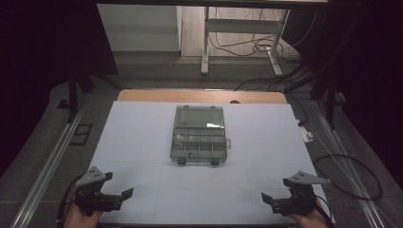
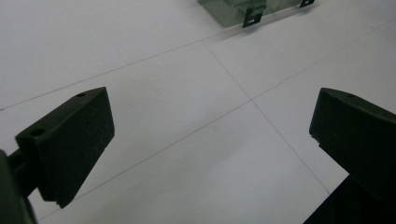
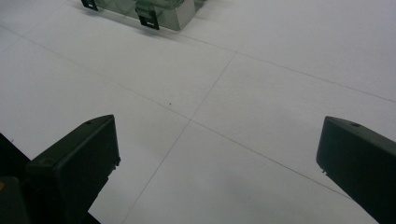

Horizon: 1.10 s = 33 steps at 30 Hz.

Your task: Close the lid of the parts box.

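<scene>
A clear grey compartment box point(image 1: 198, 135) lies flat in the middle of the white table point(image 1: 142, 133), with two dark latches on its near edge. My left gripper point(image 1: 117, 184) rests at the near left corner, held by a hand, jaws wide open and nothing between them. At the near right corner my right gripper point(image 1: 277, 189) is also open and holds nothing. In the left gripper view the open left gripper point(image 2: 210, 107) points at bare table, with a corner of the box point(image 2: 233, 11) at the top. The right gripper view has the right gripper point(image 3: 217, 135) open and the box point(image 3: 175, 14) far ahead.
Thin seam lines cross the table sheet. A wooden strip point(image 1: 199, 96) runs along the far edge. A white plug point(image 1: 307, 136) and black cables point(image 1: 351, 171) lie off the right side. Metal rails point(image 1: 47, 166) flank the table; desk legs point(image 1: 205, 42) stand beyond.
</scene>
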{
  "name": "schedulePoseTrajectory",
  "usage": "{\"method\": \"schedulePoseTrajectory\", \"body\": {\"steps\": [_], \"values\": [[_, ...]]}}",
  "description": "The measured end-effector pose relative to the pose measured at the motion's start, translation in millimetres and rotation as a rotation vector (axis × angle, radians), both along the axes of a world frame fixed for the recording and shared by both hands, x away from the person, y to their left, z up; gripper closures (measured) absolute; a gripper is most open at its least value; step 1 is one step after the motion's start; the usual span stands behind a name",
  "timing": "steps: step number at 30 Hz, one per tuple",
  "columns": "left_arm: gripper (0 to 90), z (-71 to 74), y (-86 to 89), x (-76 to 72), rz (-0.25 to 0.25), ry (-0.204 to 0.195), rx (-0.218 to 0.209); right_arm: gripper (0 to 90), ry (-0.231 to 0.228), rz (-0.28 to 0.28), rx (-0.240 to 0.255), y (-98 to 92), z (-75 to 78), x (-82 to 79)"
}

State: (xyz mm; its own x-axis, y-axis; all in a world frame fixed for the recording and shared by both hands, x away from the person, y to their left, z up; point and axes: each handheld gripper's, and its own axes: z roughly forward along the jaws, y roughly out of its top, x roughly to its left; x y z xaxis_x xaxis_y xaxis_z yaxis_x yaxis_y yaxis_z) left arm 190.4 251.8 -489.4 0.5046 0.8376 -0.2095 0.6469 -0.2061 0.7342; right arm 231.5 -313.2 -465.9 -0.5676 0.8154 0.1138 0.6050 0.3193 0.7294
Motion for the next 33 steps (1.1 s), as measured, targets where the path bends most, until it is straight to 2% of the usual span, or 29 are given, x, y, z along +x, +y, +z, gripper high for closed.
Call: {"method": "schedulePoseTrajectory", "body": {"steps": [2,5,12,16,20,24,33], "values": [[0.7,0.0,-0.1,1.0,-0.012,0.004,-0.006,0.0,0.003,-0.005,0.022,-0.7,0.9,0.0],[0.7,0.9,-0.6,2.4,-0.020,-0.007,-0.010,0.0,-0.004,-0.002,0.023,-0.5,1.8,0.5],[0.0,1.8,-6.7,7.8,-0.020,-0.042,0.040,0.0,-0.030,0.008,0.028,2.3,5.7,4.0],[0.0,3.3,-10.8,12.4,-0.030,-0.061,0.053,0.0,-0.030,0.023,0.030,4.3,6.4,7.1],[0.0,2.3,-13.4,15.9,-0.041,-0.053,0.060,0.0,-0.029,0.032,0.030,6.5,7.5,10.7],[0.0,1.9,-16.3,21.2,-0.044,-0.039,0.045,0.0,-0.034,0.041,0.020,11.4,10.4,17.2],[0.0,4.1,-24.5,34.8,-0.060,-0.041,0.055,0.0,-0.031,0.059,0.018,19.2,12.2,28.2]]}}
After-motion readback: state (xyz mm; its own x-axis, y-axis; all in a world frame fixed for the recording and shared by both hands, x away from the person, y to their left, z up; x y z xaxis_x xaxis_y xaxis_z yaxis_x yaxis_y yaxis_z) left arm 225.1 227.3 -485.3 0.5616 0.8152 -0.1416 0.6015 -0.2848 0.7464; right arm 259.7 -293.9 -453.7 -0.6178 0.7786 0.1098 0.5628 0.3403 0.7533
